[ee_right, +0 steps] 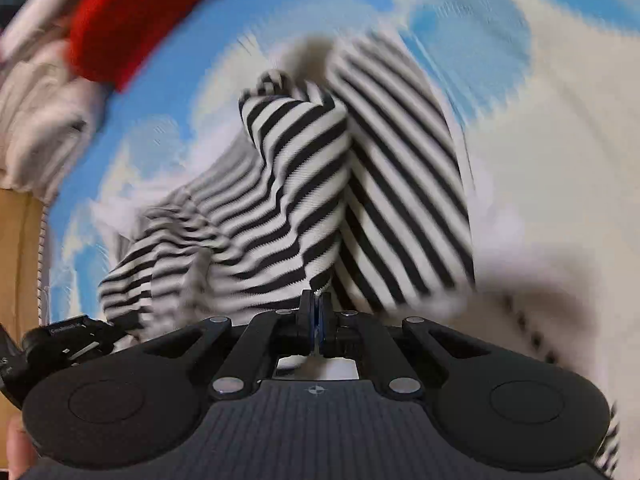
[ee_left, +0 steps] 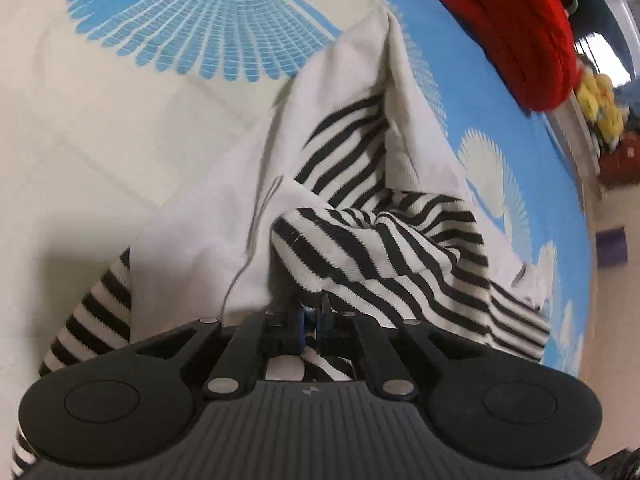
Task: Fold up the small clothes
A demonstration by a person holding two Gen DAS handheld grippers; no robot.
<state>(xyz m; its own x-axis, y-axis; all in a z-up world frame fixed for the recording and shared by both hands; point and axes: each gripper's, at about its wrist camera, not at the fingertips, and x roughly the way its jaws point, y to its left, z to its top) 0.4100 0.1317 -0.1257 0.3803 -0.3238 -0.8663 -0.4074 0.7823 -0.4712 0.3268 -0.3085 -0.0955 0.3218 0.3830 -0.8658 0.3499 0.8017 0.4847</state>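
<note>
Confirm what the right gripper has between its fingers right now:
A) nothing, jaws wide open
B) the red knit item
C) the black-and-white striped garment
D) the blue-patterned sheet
C: in the right wrist view the right gripper has its jaws closed on an edge of the black-and-white striped garment, while the red knit item lies farther off.

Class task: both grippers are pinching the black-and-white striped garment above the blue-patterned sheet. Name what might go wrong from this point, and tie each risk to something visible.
1. The left gripper pinches the striped garment by a thin edge, so it may slip free.
2. Its plain white panel lies bunched and creased, so a fold now could trap wrinkles.
3. The right wrist view is motion-blurred; a fast swing by the right gripper might drag cloth into the red knit.
</note>
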